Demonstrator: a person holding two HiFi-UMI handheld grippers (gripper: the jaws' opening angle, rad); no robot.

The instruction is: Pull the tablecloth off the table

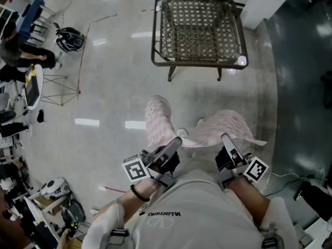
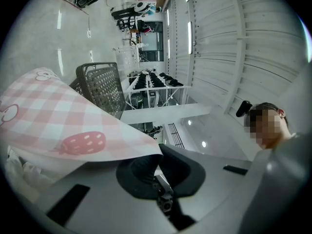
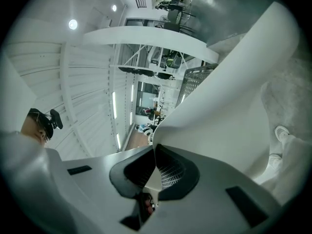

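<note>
The pink-and-white checked tablecloth hangs in the air between my two grippers, close to the person's body and off the table. The dark wicker table stands bare a short way ahead. My left gripper is shut on one edge of the cloth; the left gripper view shows the checks and a strawberry print draping away from the jaws. My right gripper is shut on another edge, and in the right gripper view the cloth's white underside fills the right half. The table lies beyond the cloth.
Glossy grey floor lies all around. A black helmet and a wire stand sit at the left, with cluttered shelves along the left edge. A white helmet lies at lower left. A dark mat runs down the right side.
</note>
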